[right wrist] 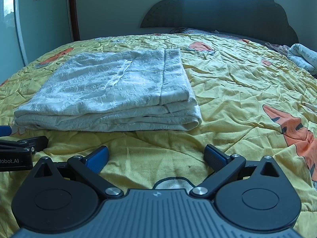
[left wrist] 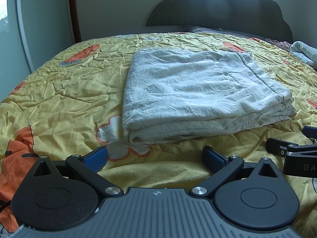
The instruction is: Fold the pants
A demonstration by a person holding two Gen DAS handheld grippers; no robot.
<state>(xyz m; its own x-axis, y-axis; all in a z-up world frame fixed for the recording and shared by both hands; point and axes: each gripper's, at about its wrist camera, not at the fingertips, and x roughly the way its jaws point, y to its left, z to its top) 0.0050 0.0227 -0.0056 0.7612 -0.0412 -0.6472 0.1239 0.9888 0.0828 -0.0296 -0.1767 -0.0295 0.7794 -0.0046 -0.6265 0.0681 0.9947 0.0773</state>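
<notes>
The white pants (left wrist: 198,91) lie folded in a flat stack of several layers on the yellow bedspread (left wrist: 65,91). In the right wrist view the pants (right wrist: 115,91) sit ahead and to the left. My left gripper (left wrist: 155,155) is open and empty, just short of the stack's near edge. My right gripper (right wrist: 156,156) is open and empty, near the stack's front right corner, a little back from it. Each gripper shows at the edge of the other's view: the right one (left wrist: 293,150) and the left one (right wrist: 17,150).
A dark scalloped headboard (left wrist: 227,10) stands at the far end of the bed. A rolled pale cloth (right wrist: 303,57) lies at the far right, with pinkish fabric beside it. A window and wall are to the left (left wrist: 11,19). The bedspread (right wrist: 247,83) is wrinkled with orange cartoon prints.
</notes>
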